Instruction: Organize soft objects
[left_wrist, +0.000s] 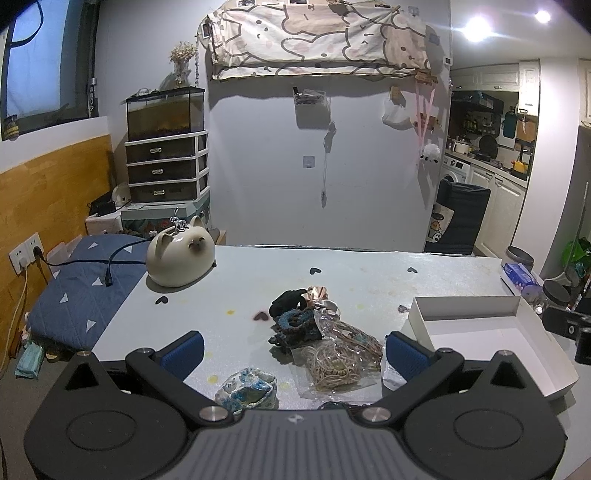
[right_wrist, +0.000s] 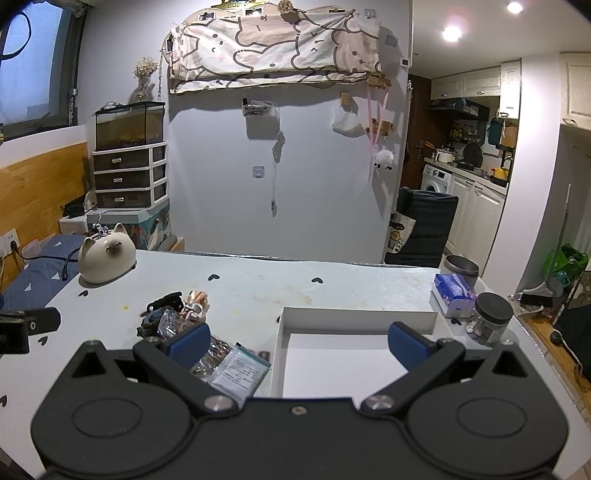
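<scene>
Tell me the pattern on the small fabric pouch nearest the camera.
White pouch with blue blotches; left wrist view.

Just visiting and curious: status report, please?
Left claw open, right claw open, both empty. Soft pile untouched on table; white box empty. Nothing blocking.

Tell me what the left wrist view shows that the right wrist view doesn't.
Only the left view shows the blue-and-white cloth pouch near its open tool and the netted bag of cord. Only the right view shows the labelled zip bag fully, the dark-lidded jar clearly, and its own open tool. Both share the cat-shaped jar, the white box, the tissue pack and the dark knitted pieces.
</scene>
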